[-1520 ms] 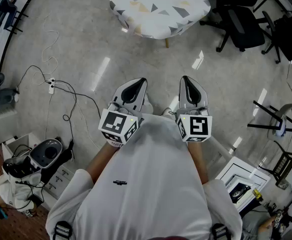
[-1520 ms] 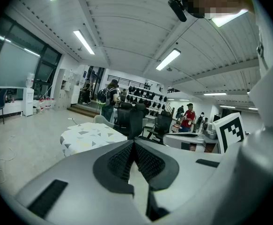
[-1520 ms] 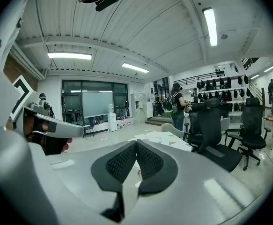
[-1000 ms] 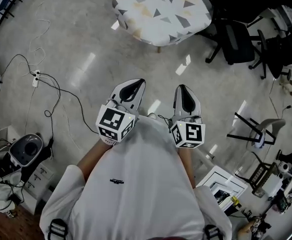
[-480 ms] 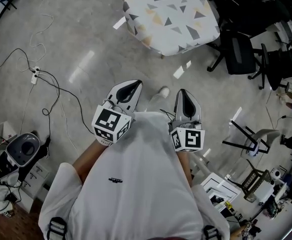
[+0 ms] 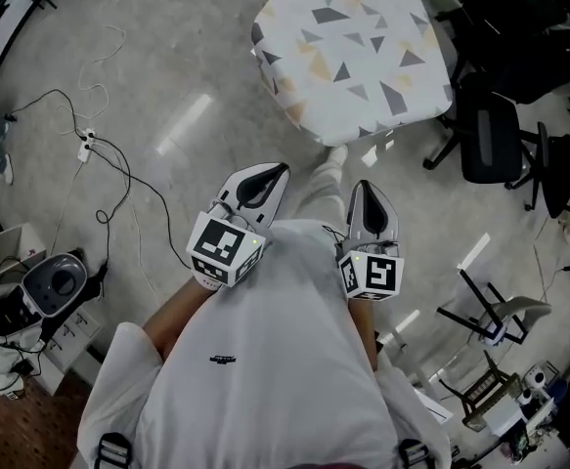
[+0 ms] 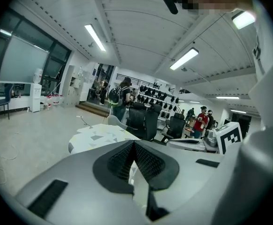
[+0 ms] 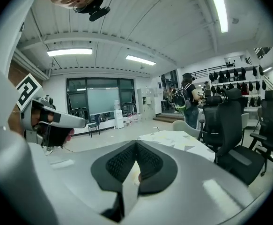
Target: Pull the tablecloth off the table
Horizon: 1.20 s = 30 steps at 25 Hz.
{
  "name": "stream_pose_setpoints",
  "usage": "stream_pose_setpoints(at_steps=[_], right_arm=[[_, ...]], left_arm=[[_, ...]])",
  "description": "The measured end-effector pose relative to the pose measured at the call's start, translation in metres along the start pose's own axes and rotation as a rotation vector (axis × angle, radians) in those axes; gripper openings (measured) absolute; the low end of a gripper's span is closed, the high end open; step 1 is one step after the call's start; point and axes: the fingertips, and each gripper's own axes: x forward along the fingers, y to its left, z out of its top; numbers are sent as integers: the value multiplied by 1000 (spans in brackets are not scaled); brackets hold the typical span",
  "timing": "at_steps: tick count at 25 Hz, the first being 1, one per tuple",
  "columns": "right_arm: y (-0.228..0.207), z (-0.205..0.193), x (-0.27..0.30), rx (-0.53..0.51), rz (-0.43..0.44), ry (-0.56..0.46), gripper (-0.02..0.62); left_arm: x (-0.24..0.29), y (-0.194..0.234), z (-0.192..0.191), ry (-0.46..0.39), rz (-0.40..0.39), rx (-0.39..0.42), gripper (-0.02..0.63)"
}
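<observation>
The tablecloth [image 6: 353,52], white with grey and yellow triangles, drapes over a small table on the floor ahead of me in the head view. My left gripper [image 6: 273,172] and right gripper [image 6: 361,186] are held side by side in front of my body, short of the table and apart from the cloth. Both are shut with nothing between the jaws. In the left gripper view the cloth [image 7: 99,137] lies beyond the closed left gripper [image 7: 134,145]. In the right gripper view the cloth [image 8: 183,142] lies beyond the closed right gripper [image 8: 136,144].
Black office chairs [image 6: 490,135] stand right of the table. Cables and a power strip [image 6: 86,137] trail over the floor at the left, with a grey device [image 6: 55,286] at the lower left. A metal stool [image 6: 490,316] stands at the right. People [image 7: 117,95] stand far back.
The table with the cloth has come nearer to both grippers and shifted right in the head view. A foot now shows ahead. Both grippers have stayed shut and empty.
</observation>
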Motion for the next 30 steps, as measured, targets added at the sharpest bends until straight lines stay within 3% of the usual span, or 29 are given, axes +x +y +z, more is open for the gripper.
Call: stream_pose_setpoints(at_steps=[7, 15, 21, 30], right_arm=[[-103, 49, 96, -13, 75, -11, 11], [-218, 93, 198, 48, 169, -5, 11], [-284, 102, 244, 128, 93, -19, 11], [-313, 84, 260, 114, 32, 51, 12]], left_arm=[[128, 5, 60, 44, 30, -5, 6], [266, 3, 126, 75, 62, 1, 6], [318, 10, 146, 110, 53, 10, 6], [365, 30, 149, 146, 25, 26, 6]])
